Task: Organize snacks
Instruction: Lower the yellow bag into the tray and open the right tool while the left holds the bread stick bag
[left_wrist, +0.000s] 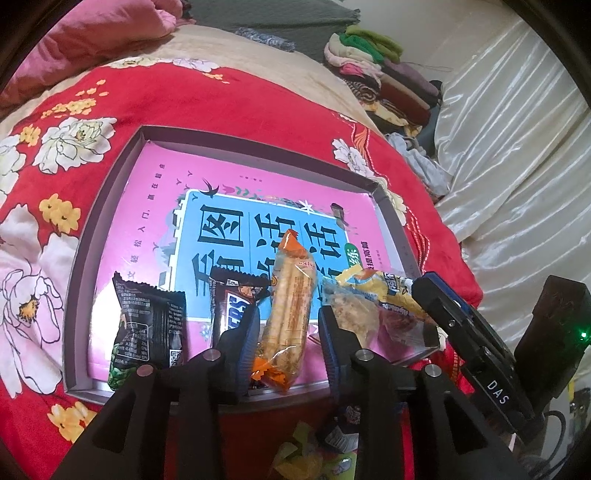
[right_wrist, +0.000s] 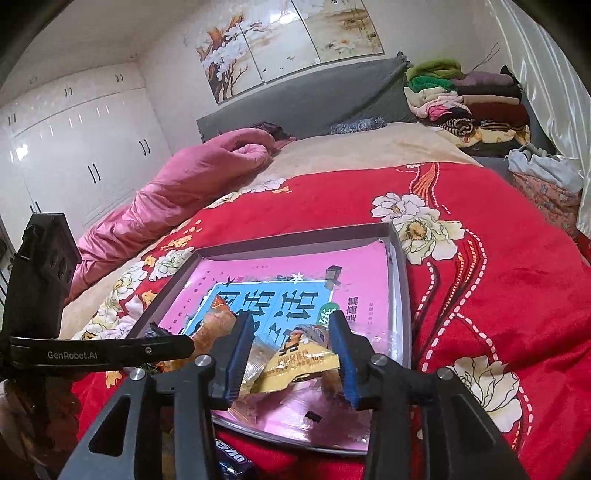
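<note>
A shallow grey box (left_wrist: 110, 206) with a pink and blue book cover as its floor lies on a red floral blanket (left_wrist: 258, 96). Along its near edge lie a black packet (left_wrist: 151, 325), a Snickers bar (left_wrist: 232, 306), an orange-ended cracker pack (left_wrist: 291, 306) and a yellow packet (left_wrist: 373, 295). My left gripper (left_wrist: 288, 339) straddles the cracker pack, and its blue pads stand just off the wrapper. My right gripper (right_wrist: 291, 354) straddles the yellow packet (right_wrist: 299, 362), jaws apart with slack on the left side. One of its fingers (left_wrist: 443, 310) shows in the left wrist view.
Loose wrapped snacks (left_wrist: 299, 450) lie on the blanket in front of the box, among them a dark blue pack (right_wrist: 236, 458). A pink quilt (right_wrist: 184, 177) lies far left and folded clothes (right_wrist: 465, 99) are stacked far right. A white curtain (left_wrist: 517, 147) hangs on the right.
</note>
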